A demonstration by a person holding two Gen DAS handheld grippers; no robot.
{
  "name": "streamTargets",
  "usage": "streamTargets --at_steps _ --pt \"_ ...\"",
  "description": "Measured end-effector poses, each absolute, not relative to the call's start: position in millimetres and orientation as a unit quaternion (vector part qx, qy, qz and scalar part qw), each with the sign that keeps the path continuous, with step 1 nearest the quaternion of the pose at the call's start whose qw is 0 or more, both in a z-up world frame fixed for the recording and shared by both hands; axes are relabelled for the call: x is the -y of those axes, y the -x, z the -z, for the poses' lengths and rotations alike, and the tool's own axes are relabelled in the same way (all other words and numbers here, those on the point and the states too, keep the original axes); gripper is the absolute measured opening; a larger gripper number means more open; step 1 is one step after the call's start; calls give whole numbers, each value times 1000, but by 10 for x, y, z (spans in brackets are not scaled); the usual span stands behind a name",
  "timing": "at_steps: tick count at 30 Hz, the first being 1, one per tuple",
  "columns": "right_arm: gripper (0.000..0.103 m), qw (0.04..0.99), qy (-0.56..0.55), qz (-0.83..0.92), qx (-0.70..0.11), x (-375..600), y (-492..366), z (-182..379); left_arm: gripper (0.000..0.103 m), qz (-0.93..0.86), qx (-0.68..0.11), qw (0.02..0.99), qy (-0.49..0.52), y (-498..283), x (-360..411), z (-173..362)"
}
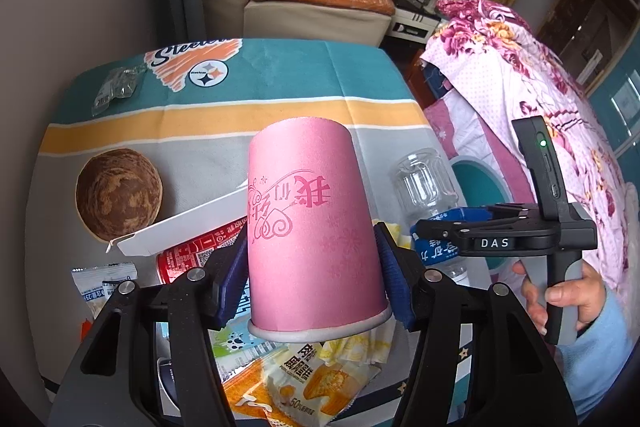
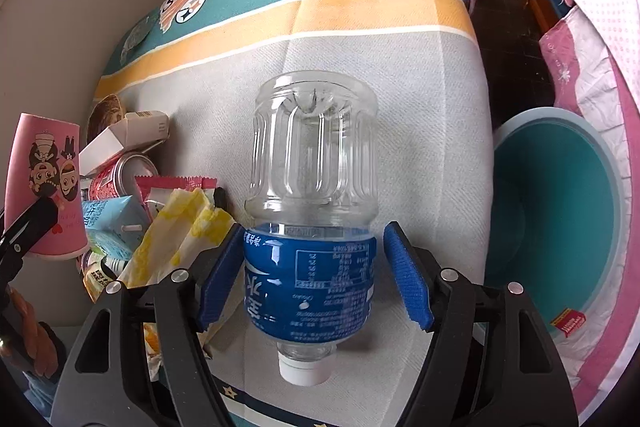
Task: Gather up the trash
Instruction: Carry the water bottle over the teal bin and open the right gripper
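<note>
My left gripper point(image 1: 316, 275) is shut on a pink paper cup point(image 1: 308, 227), held upside down above the trash pile; the cup also shows in the right wrist view point(image 2: 48, 183). My right gripper point(image 2: 316, 275) is open around an empty clear plastic bottle point(image 2: 312, 203) with a blue label, lying on the table with its white cap toward me. The left pad touches the label; the right pad stands a little apart. The bottle point(image 1: 428, 187) and the right gripper point(image 1: 424, 231) show in the left wrist view. A teal bin point(image 2: 560, 211) stands beside the table on the right.
On the striped tablecloth point(image 2: 400, 47) lie a red can point(image 1: 192, 255), a white carton point(image 1: 180, 223), a brown round bowl point(image 1: 118, 193), snack wrappers point(image 1: 296, 379), yellow paper point(image 2: 180, 239) and a clear bag point(image 1: 114, 91). A floral cloth point(image 1: 540, 87) hangs on the right.
</note>
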State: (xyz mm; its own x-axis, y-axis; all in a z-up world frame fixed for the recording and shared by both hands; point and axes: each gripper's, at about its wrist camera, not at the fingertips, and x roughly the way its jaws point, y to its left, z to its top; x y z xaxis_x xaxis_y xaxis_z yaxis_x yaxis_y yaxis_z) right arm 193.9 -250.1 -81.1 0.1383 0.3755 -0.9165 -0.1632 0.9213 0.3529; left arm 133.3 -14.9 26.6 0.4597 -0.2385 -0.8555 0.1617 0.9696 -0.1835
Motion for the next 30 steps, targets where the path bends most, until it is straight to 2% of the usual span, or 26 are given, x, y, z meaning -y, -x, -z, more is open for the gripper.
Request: streamTargets --at_steps 2,9,16,25,30 --pt "62 745 -101 -189 -632 2488 -1951 866 60 120 -506 853 38 -1358 154 -260" --pt "62 778 -136 -175 -588 2901 -1816 495 60 144 -502 853 18 -1397 432 -310" --pt "62 820 -173 -65 -542 3964 -1611 214 61 218 -500 838 -26 -1498 1329 -258" --pt "62 817 -201 14 -541 4815 -1454 429 61 303 -531 786 -87 -1674 2803 367" --pt "62 806 -213 23 -551 5054 -1413 619 65 314 -557 762 -105 -1699 3171 717"
